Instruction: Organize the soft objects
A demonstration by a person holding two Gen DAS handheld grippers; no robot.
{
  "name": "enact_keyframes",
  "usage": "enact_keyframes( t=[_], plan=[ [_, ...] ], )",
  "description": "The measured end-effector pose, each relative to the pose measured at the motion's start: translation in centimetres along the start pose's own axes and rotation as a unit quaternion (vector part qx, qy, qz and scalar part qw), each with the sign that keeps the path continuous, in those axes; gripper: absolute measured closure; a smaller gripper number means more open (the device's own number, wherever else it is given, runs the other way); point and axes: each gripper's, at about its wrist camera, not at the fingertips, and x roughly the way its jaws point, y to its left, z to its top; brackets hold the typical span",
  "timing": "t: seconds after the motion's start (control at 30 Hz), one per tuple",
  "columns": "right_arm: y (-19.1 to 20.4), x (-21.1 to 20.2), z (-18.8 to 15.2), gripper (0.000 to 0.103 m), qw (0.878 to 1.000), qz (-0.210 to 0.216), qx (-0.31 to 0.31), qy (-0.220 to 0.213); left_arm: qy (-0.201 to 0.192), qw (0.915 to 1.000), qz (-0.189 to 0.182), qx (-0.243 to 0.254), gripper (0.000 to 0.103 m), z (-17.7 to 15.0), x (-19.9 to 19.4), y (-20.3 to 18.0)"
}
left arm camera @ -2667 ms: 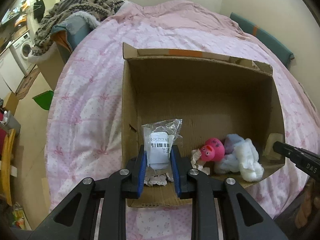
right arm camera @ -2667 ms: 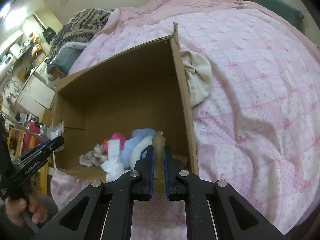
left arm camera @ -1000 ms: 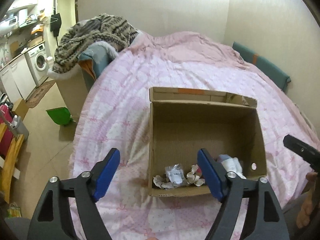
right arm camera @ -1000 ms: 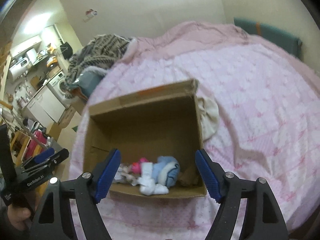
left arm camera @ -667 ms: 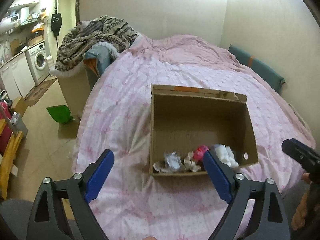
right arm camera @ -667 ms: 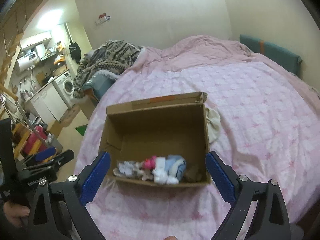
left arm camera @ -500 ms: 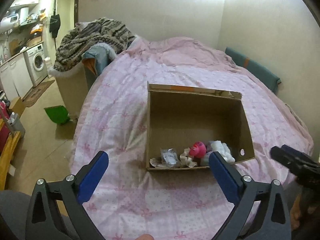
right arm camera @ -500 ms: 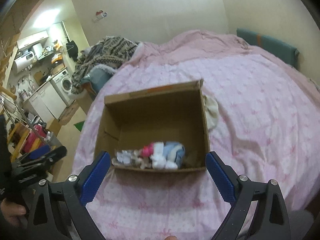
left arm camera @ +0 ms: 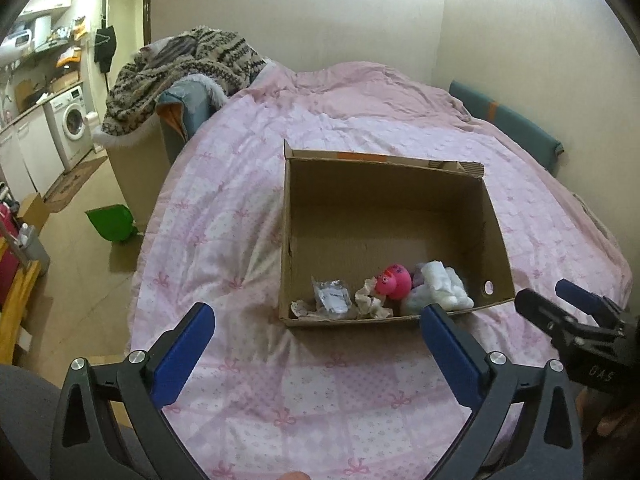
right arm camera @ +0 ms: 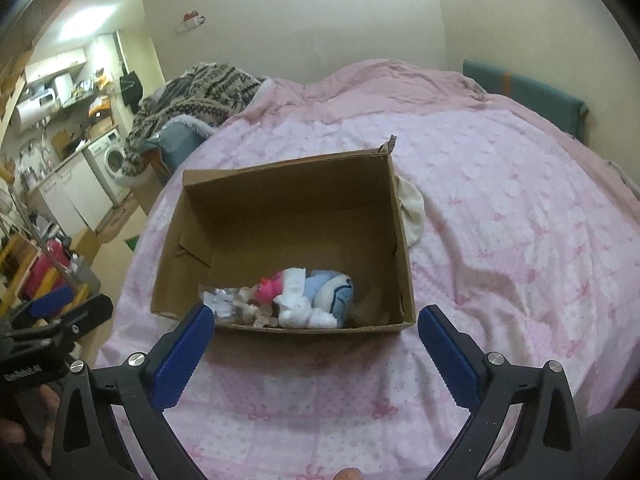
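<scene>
Cardboard box (left arm camera: pixel 384 216) on the pink bed (left arm camera: pixel 224 208) holds the soft toys (right arm camera: pixel 312 296) bunched along its near wall, partly hidden by the rim, the brownish lump in its corner indistinct, while left tool (left arm camera: pixel 316 344) and right tool (right arm camera: pixel 316 344) hover spread wide, empty

A bed (left arm camera: pixel 240 216) covered with a pink patterned quilt (right arm camera: pixel 500 208) carries an open cardboard box (left arm camera: pixel 496 220). A cream cloth (right arm camera: pixel 412 212) lies on the quilt, touching the box's right wall.
</scene>
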Motion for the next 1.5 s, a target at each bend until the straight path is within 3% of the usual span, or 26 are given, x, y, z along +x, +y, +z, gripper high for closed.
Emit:
enact_keyframes(
  t=[1.5],
  plan=[
    [0.25, 0.15, -0.31, 0.000, 1.000, -0.009, -0.010, 0.003, 0.004, 1.0000, -0.001, -0.006, 0.001, -0.20, 0.12, 0.22]
  ],
)
